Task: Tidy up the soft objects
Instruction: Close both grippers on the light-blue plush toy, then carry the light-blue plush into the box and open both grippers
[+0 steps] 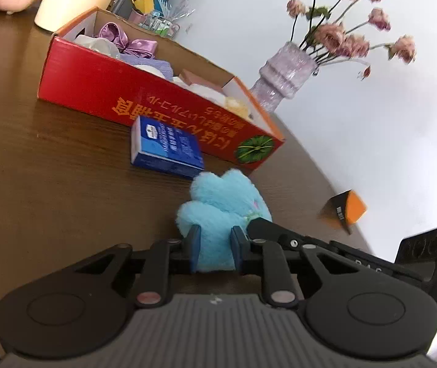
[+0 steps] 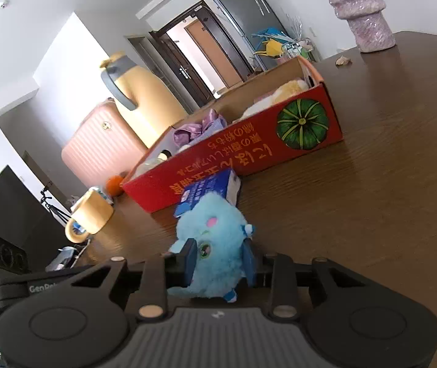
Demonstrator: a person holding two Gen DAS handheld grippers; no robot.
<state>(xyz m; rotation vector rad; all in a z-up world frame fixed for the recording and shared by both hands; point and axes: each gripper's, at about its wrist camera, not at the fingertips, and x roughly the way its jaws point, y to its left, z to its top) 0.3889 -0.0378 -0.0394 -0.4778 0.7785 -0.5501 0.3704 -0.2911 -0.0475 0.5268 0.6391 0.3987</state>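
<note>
Both claws, left claw [image 1: 213, 247] and right claw [image 2: 219, 260], clench the blue plush toy [image 1: 223, 202] together; red cardboard box [image 1: 145, 101] just ahead, likely its destination.

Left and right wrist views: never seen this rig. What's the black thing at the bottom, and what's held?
No robot: a person carries a two-finger tool in each hand, each with a fisheye camera looking along its fingers. The black hardware at the bottom is that tool. Both the left tool and right tool grip the same blue plush toy from opposite sides. On the brown table lie a blue packet and a red box already holding soft items, with a vase of flowers behind.
</note>
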